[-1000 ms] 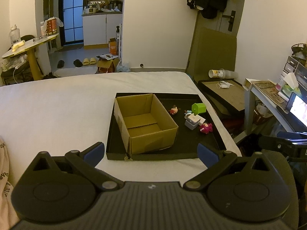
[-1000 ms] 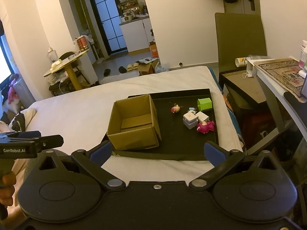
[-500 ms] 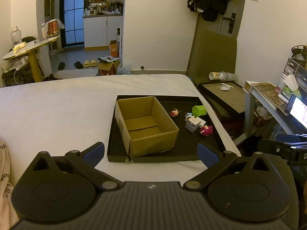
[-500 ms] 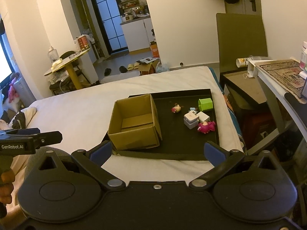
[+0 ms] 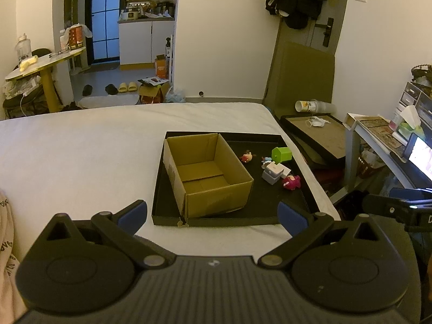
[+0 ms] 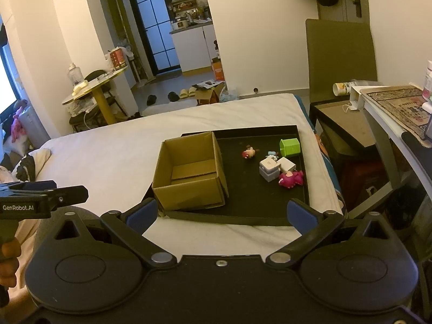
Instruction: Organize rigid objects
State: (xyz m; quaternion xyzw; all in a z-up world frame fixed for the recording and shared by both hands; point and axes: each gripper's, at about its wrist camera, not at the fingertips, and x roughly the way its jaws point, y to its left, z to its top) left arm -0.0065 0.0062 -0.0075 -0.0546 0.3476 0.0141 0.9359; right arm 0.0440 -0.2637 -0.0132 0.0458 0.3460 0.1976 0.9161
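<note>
— So, what lies before us, biggest first?

— A white-sheeted bed (image 5: 108, 145), and on its right part a shallow black rectangular tray (image 6: 303, 205). An open brown cardboard box (image 6: 189, 172) stands empty in the tray's left half. To its right, loose on the tray floor, sit the small things: a green plastic cube (image 6: 290, 147) at the far side, a grey-and-white blocky toy (image 6: 269, 169) with a small white box (image 6: 287, 164) touching it, a pink plush-looking figure (image 6: 291, 178) just beside those, and a small red-and-tan figurine (image 6: 249, 153) nearer the cardboard box.

— And the grippers?

— Both hang back over the near edge of the bed, well apart from the tray. The left gripper (image 5: 213, 213) has its blue-tipped fingers spread wide with nothing between them; the right gripper (image 6: 221, 212) likewise.

— How would these pieces handle?

— Light and stiff, I judge, so none should crush. The green cube has flat opposite faces, the easiest pinch. The grey-and-white toy is best taken across its square sides. The figurines are rounded and may slip; grip across the body, not a limb.
</note>
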